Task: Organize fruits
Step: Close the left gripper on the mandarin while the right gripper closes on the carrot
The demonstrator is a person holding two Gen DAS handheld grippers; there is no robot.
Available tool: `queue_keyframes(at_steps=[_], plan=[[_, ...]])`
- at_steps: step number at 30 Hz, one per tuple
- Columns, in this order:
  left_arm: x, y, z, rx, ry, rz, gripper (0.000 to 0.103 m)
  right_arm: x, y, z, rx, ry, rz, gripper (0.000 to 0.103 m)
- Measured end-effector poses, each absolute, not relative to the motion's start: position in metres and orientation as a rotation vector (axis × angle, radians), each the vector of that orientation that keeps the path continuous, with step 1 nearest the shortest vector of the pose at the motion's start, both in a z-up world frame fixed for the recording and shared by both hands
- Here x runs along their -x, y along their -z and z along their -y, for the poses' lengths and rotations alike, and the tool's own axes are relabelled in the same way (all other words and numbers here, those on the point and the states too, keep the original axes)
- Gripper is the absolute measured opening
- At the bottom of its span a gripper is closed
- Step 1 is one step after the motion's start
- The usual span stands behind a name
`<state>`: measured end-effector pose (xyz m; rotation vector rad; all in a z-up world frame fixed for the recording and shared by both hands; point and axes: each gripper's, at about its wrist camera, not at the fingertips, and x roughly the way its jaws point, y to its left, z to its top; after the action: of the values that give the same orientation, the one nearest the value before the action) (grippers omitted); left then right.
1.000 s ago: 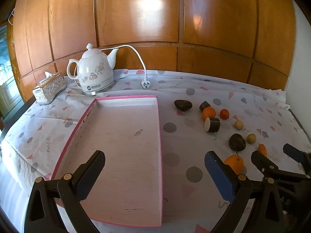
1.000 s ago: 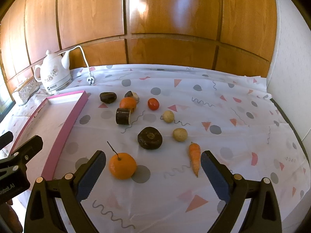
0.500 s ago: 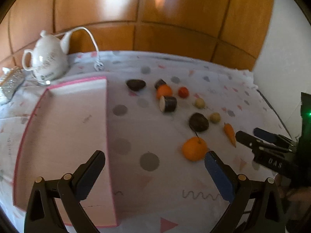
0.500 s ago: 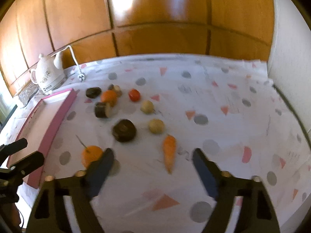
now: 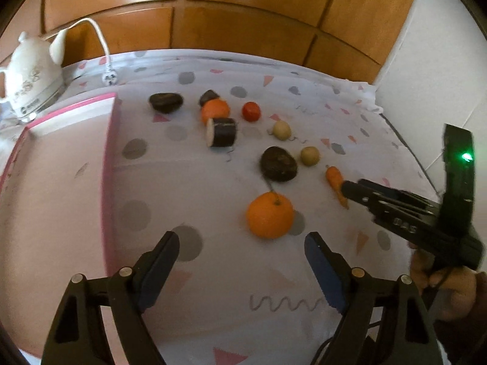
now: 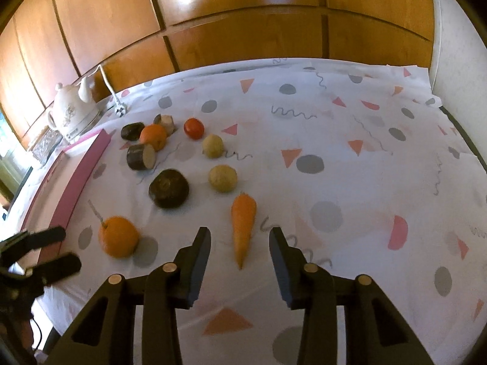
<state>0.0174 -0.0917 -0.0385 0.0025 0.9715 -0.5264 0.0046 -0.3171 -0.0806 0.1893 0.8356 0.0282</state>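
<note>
A stemmed orange (image 5: 270, 219) lies just ahead of my open, empty left gripper (image 5: 242, 254); it also shows in the right wrist view (image 6: 118, 236). A carrot (image 6: 242, 223) lies between the tips of my open, empty right gripper (image 6: 239, 248). Behind them lie a dark round fruit (image 6: 169, 188), two pale round fruits (image 6: 222, 178), a red tomato (image 6: 194, 128), a second orange (image 6: 153, 136), a cut dark piece (image 6: 141, 157) and a dark oval fruit (image 6: 132, 130). The pink-rimmed tray (image 5: 111, 164) lies to the left.
A white kettle (image 5: 32, 70) with its cord and plug (image 5: 110, 76) stands at the back left. A silver box (image 6: 45, 144) sits beside it. The patterned cloth (image 6: 350, 158) covers the table up to a wood panel wall and a white wall at right.
Both grippers moved forward and down toward the fruit. The left swung right from the tray to the stemmed orange. The right came over the carrot and its jaws narrowed.
</note>
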Motion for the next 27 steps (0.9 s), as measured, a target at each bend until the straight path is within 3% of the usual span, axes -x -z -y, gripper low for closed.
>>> queue_keyframes(at_steps=[4, 7, 9, 11, 14, 22, 24, 25, 27], plan=[[-0.024, 0.039, 0.106, -0.018, 0.551, -0.950, 0.084, -0.020, 0.085, 0.317, -0.174, -0.009, -0.847, 0.040], [-0.031, 0.044, 0.118, -0.039, 0.561, -0.953, 0.084, -0.030, 0.089, 0.317, -0.159, 0.014, -0.864, 0.030], [-0.035, 0.048, 0.124, -0.053, 0.567, -0.957, 0.080, -0.036, 0.096, 0.319, -0.183, 0.007, -0.889, 0.030], [-0.040, 0.055, 0.129, -0.052, 0.574, -0.976, 0.065, -0.035, 0.098, 0.320, -0.180, 0.012, -0.872, 0.026], [-0.046, 0.067, 0.132, -0.045, 0.570, -1.007, 0.053, -0.034, 0.101, 0.321, -0.184, 0.004, -0.860, 0.025], [-0.030, 0.077, 0.135, -0.114, 0.587, -0.878, 0.050, -0.027, 0.104, 0.311, -0.099, 0.015, -0.807, 0.025], [-0.027, 0.077, 0.139, -0.154, 0.565, -0.858, 0.046, -0.025, 0.104, 0.309, -0.083, 0.022, -0.794, 0.025], [-0.030, 0.076, 0.136, -0.134, 0.560, -0.863, 0.039, -0.025, 0.105, 0.308, -0.076, 0.024, -0.789, 0.025], [-0.036, 0.075, 0.130, -0.084, 0.564, -0.887, 0.038, -0.025, 0.105, 0.307, -0.068, 0.027, -0.783, 0.025]])
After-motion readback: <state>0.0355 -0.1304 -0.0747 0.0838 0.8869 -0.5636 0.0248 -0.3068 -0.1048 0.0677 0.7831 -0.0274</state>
